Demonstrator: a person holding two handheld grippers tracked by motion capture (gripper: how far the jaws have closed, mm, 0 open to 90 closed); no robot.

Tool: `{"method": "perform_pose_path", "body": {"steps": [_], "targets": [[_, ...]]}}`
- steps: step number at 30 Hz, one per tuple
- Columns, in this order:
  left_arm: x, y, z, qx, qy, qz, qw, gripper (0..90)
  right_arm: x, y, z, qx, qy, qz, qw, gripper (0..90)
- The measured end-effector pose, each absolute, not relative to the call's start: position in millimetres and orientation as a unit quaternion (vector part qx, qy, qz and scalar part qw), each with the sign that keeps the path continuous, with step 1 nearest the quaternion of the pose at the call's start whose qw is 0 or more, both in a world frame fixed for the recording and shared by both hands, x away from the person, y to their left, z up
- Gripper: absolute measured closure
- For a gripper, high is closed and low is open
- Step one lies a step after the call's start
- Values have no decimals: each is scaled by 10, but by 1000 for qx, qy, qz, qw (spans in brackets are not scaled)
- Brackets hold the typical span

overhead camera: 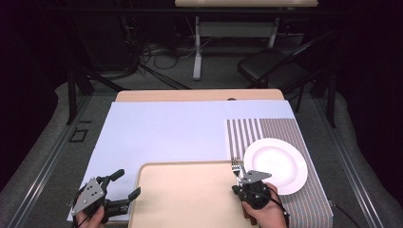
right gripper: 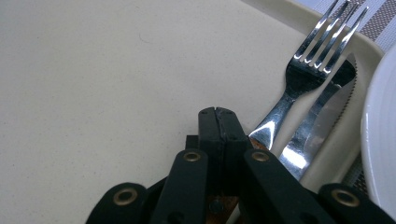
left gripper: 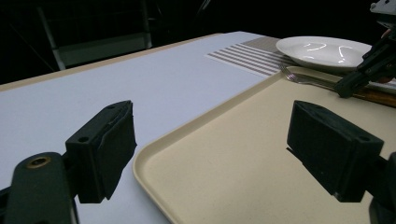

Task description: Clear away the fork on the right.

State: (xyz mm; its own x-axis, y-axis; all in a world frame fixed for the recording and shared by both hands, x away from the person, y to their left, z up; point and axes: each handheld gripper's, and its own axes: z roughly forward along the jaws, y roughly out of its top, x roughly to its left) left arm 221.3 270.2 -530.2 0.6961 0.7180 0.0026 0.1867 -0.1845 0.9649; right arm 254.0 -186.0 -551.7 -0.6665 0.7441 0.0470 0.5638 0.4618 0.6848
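A beige tray (overhead camera: 185,194) lies at the table's front. Along its right edge rest a steel fork (right gripper: 299,84) and a serrated knife (right gripper: 322,116), both with brown wooden handles, tips pointing away from me. My right gripper (right gripper: 217,114) is shut, its jaws pressed together just left of the fork's neck and low over the handles; nothing shows between them. It stands beside the fork (overhead camera: 235,166) in the high view, right gripper (overhead camera: 239,179). My left gripper (overhead camera: 127,183) is open, left gripper (left gripper: 210,140) over the tray's front left corner, holding nothing.
A white plate (overhead camera: 275,164) sits on a striped placemat (overhead camera: 280,128) right of the tray, very close to the knife. A pale blue sheet (overhead camera: 166,133) covers the table. A black folding chair (overhead camera: 271,66) and cables stand on the floor beyond.
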Motion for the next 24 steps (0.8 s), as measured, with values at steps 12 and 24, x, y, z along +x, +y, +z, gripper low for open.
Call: {"method": "perform_pose_path", "body": {"steps": [12,24], "targets": [[2217,2697,-5307,731,309,236,560,157,2483,-1879,-5431,376,837,374,136,811],[2223,2698,-5310,731,311,235,559,158,2415,-1936,-5300,367,821,407,161,633]]}}
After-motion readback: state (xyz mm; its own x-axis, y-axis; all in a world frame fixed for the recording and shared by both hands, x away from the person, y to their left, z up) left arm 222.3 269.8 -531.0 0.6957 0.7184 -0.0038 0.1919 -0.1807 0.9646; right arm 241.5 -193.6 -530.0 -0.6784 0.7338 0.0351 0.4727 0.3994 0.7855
